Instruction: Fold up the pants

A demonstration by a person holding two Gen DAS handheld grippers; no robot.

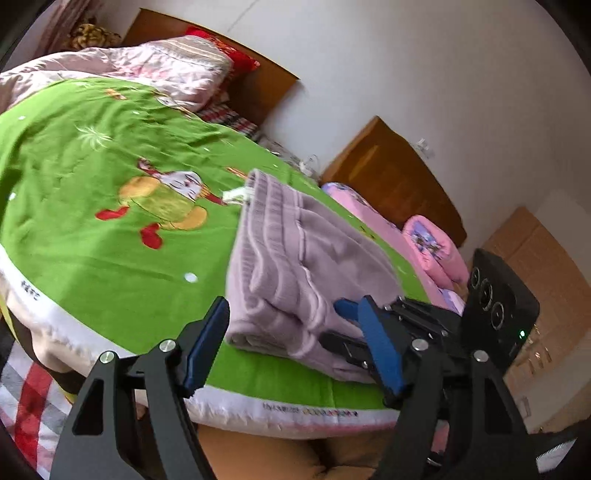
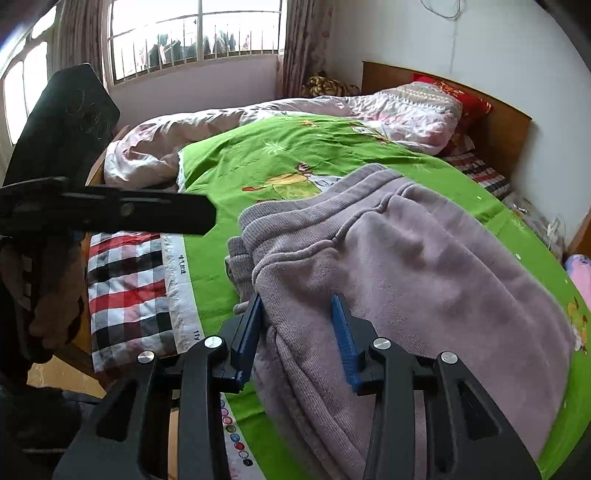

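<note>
1. Bedroom setting: a bed with a wooden headboard (image 2: 491, 122), white walls and a barred window (image 2: 192, 33); a pale pink quilt (image 2: 258, 122) is bunched at the far side of the bed.
2. Green blanket (image 1: 92, 229), printed with a cartoon figure and edged in white, covers the near part of the bed; a red, black and white checked sheet (image 2: 125, 291) shows beyond its edge.
3. Pants (image 2: 406, 266), lilac-grey fleece with a ribbed waistband, lie on the green blanket near its white edge, folded into a thick stack of several layers; the waistband end points toward the headboard.
4. Right gripper (image 2: 297, 332): blue-padded fingers straddle the near end of the stack, the left pad touching the fabric edge; whether both pads press cannot be told.
5. Left gripper (image 1: 291, 354): jaws stand wide apart at the near corner of the pants, and no pad visibly presses the cloth.
6. Both grippers sit close together at the same end of the pants.
</note>
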